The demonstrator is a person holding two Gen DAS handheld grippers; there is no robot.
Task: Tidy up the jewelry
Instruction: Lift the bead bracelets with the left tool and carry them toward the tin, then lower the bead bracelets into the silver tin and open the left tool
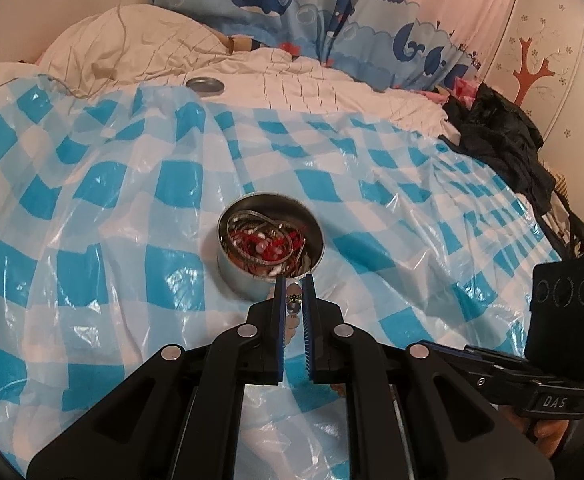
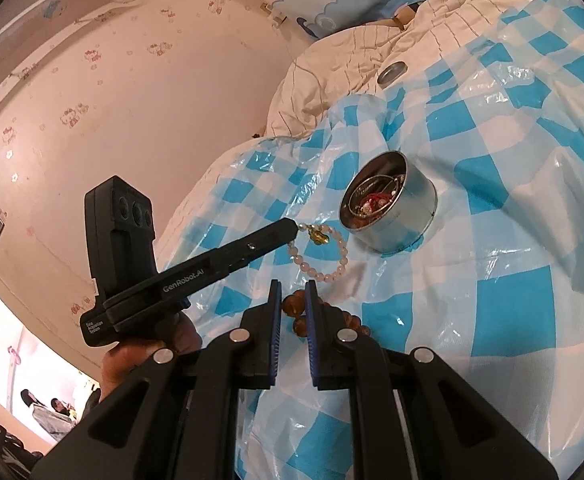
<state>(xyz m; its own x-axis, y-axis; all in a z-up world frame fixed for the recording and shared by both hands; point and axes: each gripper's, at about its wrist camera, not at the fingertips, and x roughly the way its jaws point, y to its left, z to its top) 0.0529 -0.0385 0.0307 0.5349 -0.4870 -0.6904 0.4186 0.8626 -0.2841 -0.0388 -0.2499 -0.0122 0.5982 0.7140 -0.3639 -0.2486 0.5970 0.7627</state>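
Dangling from the left gripper [image 2: 294, 224] is a pale pearl bracelet [image 2: 332, 258] with a small gold charm, the jaws nearly closed and pinching one end of the loop, which hangs just in front of the round metal tin [image 2: 408, 216]. From the left wrist view, the beads sit right between the blue pads, tip close to the tin's near rim. Over on the other side, the right gripper [image 2: 294, 304] is also nearly closed, clamped on a strand of amber beads [image 2: 300, 322] that trails off to the right over the blue checked plastic sheet [image 2: 492, 280].

That tin is already crowded: red beads, silver bangles, a tangle of bits. Its lid [image 2: 392, 73] lies well apart, up on the white quilt [image 2: 332, 80].

So both hands loaded, one small target, and here's where it could get messy. I'd say the pearl loop is the first worry: held by one end only, it swings, and a release short of the rim drops it on the sheet outside. The sheet is slick and lies over soft bedding, so a nudge to the tin's wall could tip or slide it. And two strands going in together? They may well knot with the bangles already there.
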